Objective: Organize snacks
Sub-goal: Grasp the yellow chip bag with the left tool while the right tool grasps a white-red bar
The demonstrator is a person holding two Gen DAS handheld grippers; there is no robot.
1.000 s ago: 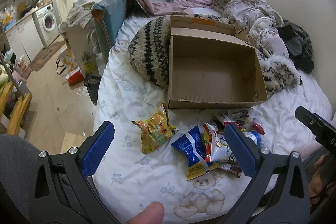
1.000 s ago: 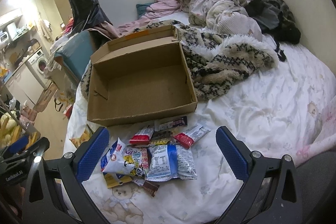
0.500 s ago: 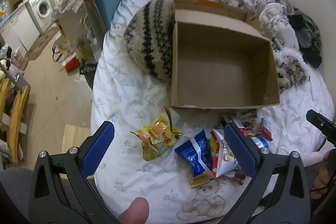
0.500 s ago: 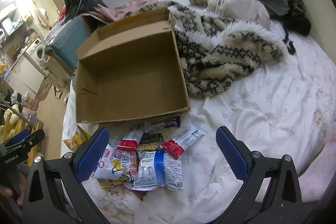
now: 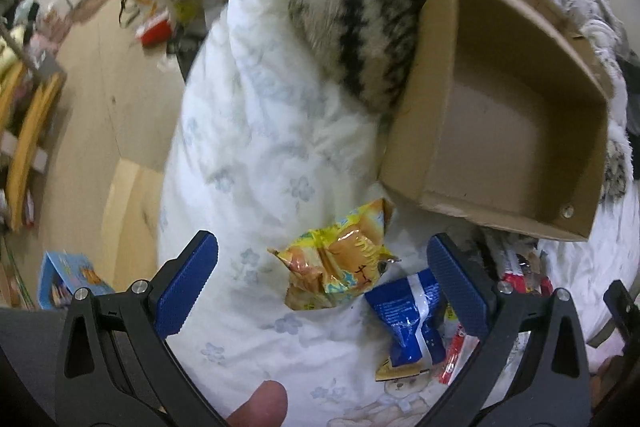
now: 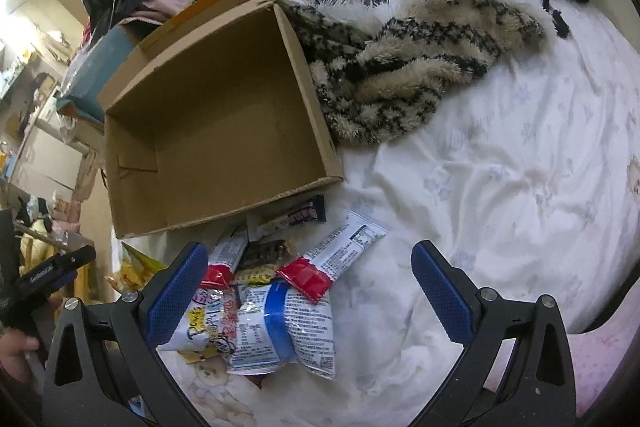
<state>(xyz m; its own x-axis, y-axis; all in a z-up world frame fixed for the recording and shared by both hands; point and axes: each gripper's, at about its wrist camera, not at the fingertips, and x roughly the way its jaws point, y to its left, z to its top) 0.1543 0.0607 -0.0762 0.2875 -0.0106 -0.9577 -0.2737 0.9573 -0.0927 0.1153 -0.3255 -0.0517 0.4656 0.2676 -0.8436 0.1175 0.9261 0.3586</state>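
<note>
Two tools are in view, each with its blue-padded fingers spread wide apart and nothing between them. From the left wrist view, the left tool hangs over the white floral bedsheet, above a crumpled yellow-orange snack bag that lies just beside the near left corner of the cardboard box. A blue snack packet lies just right of that bag, partly behind the right finger, and further wrappers with red ends sit beyond it, too blurred to identify. The cardboard box is open-topped and holds no snacks; its left wall rests against a striped fuzzy blanket. A thumb tip shows at the lower edge of that view. From the right wrist view, the right tool hovers over a loose pile of snacks on the bedsheet, directly in front of the near wall of the cardboard box. The pile includes a white-and-blue packet, a white wrapper with a red end, a second red-ended wrapper, a dark bar touching the box's near wall, and a printed white bag partly hidden by the left finger. The fuzzy blanket lies against the box's right wall. All snacks remain on the bed, outside the box.
</note>
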